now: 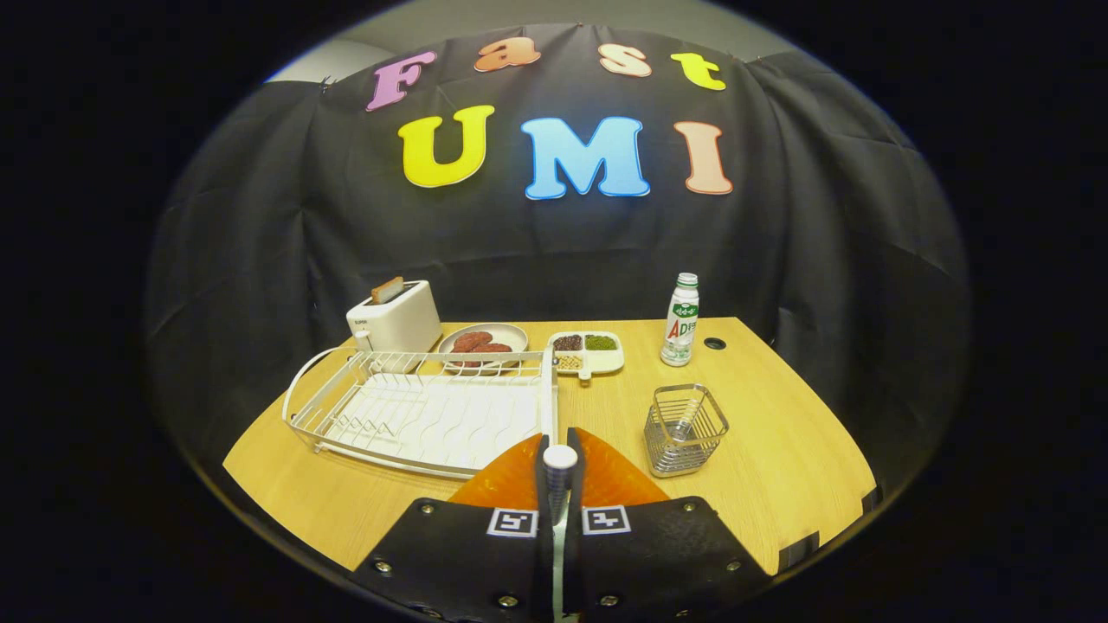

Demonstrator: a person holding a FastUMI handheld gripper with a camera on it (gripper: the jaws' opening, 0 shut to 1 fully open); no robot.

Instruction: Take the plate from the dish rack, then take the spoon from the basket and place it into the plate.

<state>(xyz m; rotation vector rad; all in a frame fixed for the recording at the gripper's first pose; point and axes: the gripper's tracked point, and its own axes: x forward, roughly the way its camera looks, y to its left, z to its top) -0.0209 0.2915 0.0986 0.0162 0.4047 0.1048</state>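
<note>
A wooden surface point(779, 467) stands in a booth hung with black cloth. On its far side sit a white toaster point(396, 318) with a slice of bread in its slot, a grey plate of brown patties point(483, 340), a small divided dish of grains point(586, 350) and a white bottle with a green cap point(680, 320). Nearer lies a white wire dish rack point(424, 411), and its slots hold no plate. To its other side, apart from it, stands a small wire basket point(685, 429); whether anything is left inside cannot be made out.

The gripper point(559, 484) hangs over the near edge of the surface, its fingers pressed close together on a slim metal spoon handle point(559, 459), whose rounded end pokes up between them. Just beneath and ahead of the fingers lies the orange plate point(606, 480), ribbed and glossy, on the surface between the rack and the basket, much of it hidden by the gripper.

The spoon's bowl is out of sight, so how far it sits above the plate cannot be told. Judging from this, the step in hand is setting the spoon down. Released too high or off centre, the smooth metal could skid on the glossy plate and slide over its rim, or tip the plate's near edge
</note>
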